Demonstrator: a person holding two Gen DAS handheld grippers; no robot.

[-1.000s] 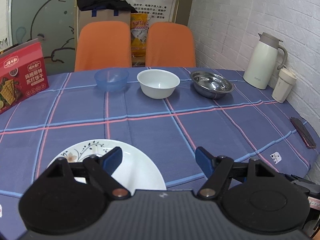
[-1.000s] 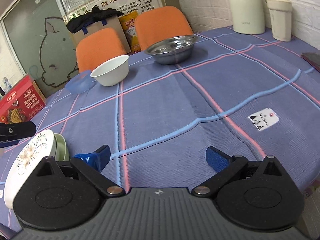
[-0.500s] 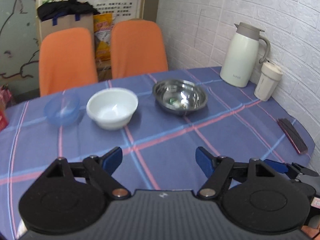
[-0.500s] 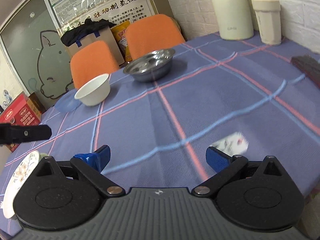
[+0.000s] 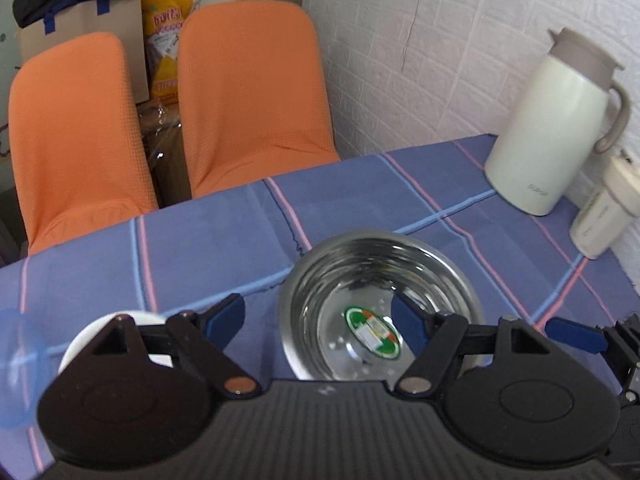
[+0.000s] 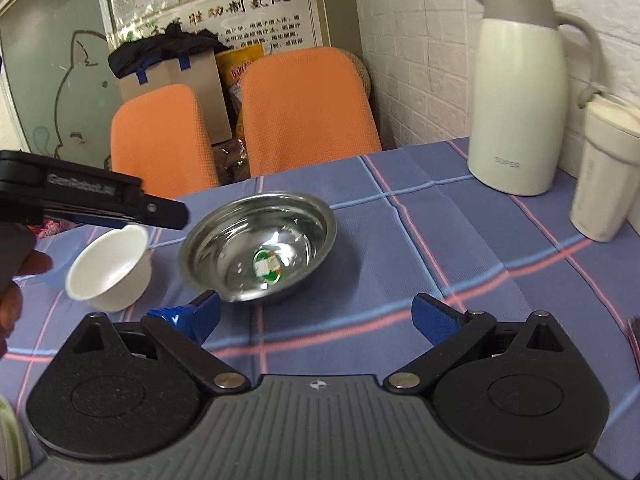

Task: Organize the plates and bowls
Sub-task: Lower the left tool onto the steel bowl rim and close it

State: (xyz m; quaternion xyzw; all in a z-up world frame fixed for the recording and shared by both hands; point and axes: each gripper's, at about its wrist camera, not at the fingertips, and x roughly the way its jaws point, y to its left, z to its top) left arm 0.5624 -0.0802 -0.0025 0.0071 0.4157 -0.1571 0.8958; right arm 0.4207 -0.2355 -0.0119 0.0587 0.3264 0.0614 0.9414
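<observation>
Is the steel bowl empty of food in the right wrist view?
Yes, the steel bowl holds only a round green and white sticker on its bottom, with bare shiny metal all around it.

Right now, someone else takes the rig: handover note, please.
Left gripper: open, empty, over the near-left rim of the steel bowl.
Right gripper: open, empty, low, just short of that bowl.
White bowl stands left of the steel one; blue bowl further left, blurred.
Done: no stacking visible here; all three bowls stand apart.
Left: grasp the steel bowl, probably, then gather the bowls; plates are out of view.
</observation>
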